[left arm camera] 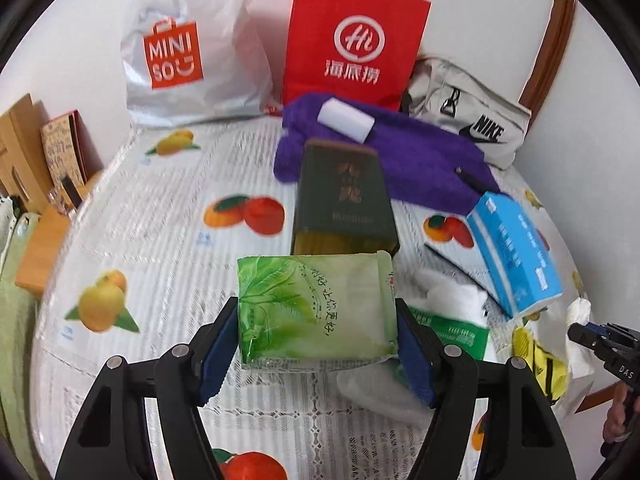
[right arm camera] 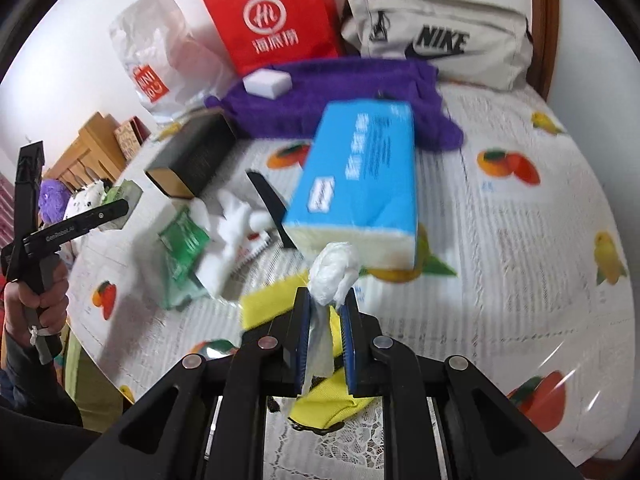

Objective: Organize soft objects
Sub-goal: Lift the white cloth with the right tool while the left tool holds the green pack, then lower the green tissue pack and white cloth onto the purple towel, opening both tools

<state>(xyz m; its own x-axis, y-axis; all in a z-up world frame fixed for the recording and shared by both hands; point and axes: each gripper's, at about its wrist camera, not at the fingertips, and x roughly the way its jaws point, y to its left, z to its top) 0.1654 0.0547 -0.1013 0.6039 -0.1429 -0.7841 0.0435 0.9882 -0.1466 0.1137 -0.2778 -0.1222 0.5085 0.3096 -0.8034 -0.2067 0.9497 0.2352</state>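
Note:
My left gripper (left arm camera: 316,344) is shut on a green soft tissue pack (left arm camera: 314,308) and holds it above the fruit-print tablecloth (left arm camera: 160,216). My right gripper (right arm camera: 326,320) is shut on a crumpled white plastic bag (right arm camera: 332,270), above a yellow pouch (right arm camera: 272,302). A blue tissue pack (right arm camera: 360,176) lies just beyond it, also in the left wrist view (left arm camera: 516,248). A purple towel (left arm camera: 420,156) with a white sponge (left arm camera: 346,120) on it lies at the back. The right gripper shows at the right edge of the left wrist view (left arm camera: 580,334).
A dark box (left arm camera: 344,200) lies mid-table. A Miniso bag (left arm camera: 188,52), a red paper bag (left arm camera: 352,40) and a Nike pouch (left arm camera: 468,116) stand along the back wall. White wadding (right arm camera: 232,224), a green packet (right arm camera: 184,240) and a black comb (right arm camera: 272,204) lie left of the blue pack.

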